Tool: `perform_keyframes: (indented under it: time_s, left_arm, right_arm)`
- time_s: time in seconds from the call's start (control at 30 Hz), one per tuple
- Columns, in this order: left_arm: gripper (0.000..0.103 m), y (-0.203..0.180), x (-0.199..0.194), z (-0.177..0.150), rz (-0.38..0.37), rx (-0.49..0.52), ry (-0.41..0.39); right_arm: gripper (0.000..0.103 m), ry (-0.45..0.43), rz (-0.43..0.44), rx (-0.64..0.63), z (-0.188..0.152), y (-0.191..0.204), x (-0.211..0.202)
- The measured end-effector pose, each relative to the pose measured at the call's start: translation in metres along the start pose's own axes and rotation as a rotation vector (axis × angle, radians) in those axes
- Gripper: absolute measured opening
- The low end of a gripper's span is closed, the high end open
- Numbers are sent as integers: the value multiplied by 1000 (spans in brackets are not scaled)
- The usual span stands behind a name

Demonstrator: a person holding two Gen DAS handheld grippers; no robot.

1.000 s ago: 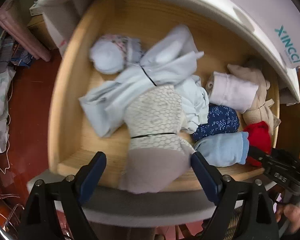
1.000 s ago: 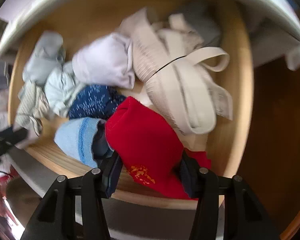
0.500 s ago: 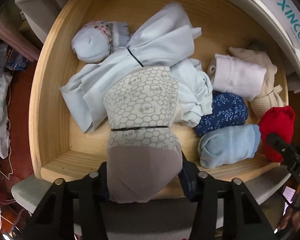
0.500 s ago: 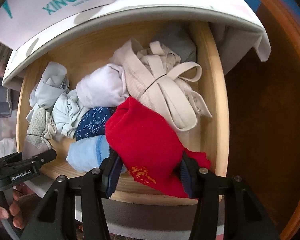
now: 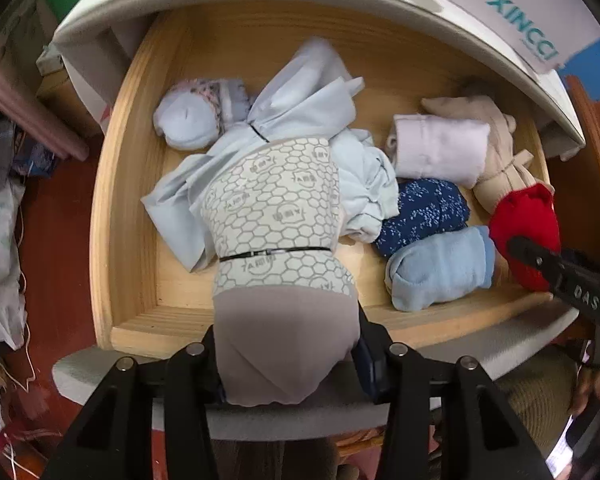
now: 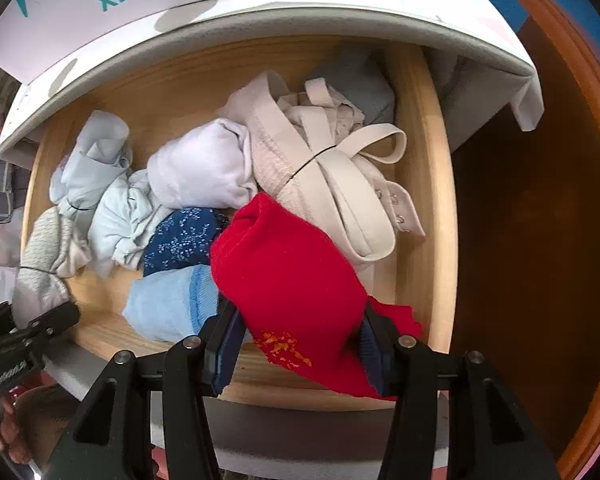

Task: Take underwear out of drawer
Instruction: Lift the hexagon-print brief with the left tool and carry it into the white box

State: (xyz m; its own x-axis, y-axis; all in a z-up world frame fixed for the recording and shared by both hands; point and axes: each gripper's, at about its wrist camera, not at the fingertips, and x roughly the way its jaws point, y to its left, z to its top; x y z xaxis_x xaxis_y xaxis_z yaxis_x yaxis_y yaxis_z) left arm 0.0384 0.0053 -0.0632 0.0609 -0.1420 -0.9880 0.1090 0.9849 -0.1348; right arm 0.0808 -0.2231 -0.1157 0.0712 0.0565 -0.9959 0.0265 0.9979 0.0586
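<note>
Looking down into the open pale wooden drawer, I had my left gripper closing on a rolled grey underwear bundle with a honeycomb-print band, at the front edge left of centre. Farther right, my right gripper was clamped on a red knitted roll at the front right.
</note>
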Motion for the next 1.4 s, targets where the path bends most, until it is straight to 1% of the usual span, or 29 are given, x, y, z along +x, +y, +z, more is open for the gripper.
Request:
perform_keyframes:
  time_s: [0.07,0.13,0.2,0.3,0.4,0.57,0.63,0.7,0.77,0.8,0.83,0.9,0.93,1.03,1.1,1.13,1.23,1.3,1.33,1.4]
  left_arm:
    - [47,-5,-6,-6,-9,18,-11]
    - [47,2,-13,-5,-10,41,-26]
    - [48,-5,-18,-11,-6,68,-48]
    - [47,-3,-32,-15,-20,101,-94]
    - [47,2,-43,-15,-47,96,-115]
    - [47,6,-66,-12,-61,124,-175]
    - [47,7,-84,-10,-71,139,-213]
    - [47,8,-108,-5,-92,149,-268]
    - [47,8,-140,3,-98,166,-344]
    - [47,5,-149,8,-95,175,-374]
    - [47,4,-168,16,-86,187,-417]
    - [47,2,-190,27,-75,203,-466]
    - [47,0,-206,38,-65,216,-508]
    - [47,-2,-232,64,-57,231,-567]
    - [48,-8,-245,88,-36,255,-602]
    - [48,-11,-247,96,-25,260,-610]
    - [48,-17,-248,134,-3,257,-617]
    - [48,-22,-243,152,-10,257,-598]
    - [48,-26,-238,165,4,261,-592]
    - [48,-31,-231,178,28,276,-578]
  right_arm:
    - [48,-7,-21,-11,-1,2,-4]
    - [48,-15,-34,-21,-3,4,-8]
    - [48,-17,-40,-21,-3,5,-9]
    - [48,-34,-47,-19,-2,7,-10]
    - [48,-49,-61,-26,-2,10,-10]
    - [48,-54,-68,-25,-1,10,-10]
    - [48,-51,-69,-28,-1,11,-11]
    - [48,-50,-72,-32,0,12,-12]
    - [48,-50,-74,-36,0,13,-11]
    - [48,-49,-73,-35,0,13,-11]
    - [48,-47,-71,-33,0,13,-11]
    - [48,-42,-67,-27,1,12,-11]
    - [48,-42,-67,-26,1,12,-11]
    - [48,-41,-72,-34,1,13,-11]
    - [48,-46,-73,-34,2,13,-12]
    - [48,-46,-70,-31,2,13,-11]
    - [48,-46,-62,-21,2,11,-11]
    - [48,-46,-57,-20,2,10,-11]
    - [48,-47,-51,-19,2,9,-11]
    - [48,-45,-37,-16,2,8,-11]
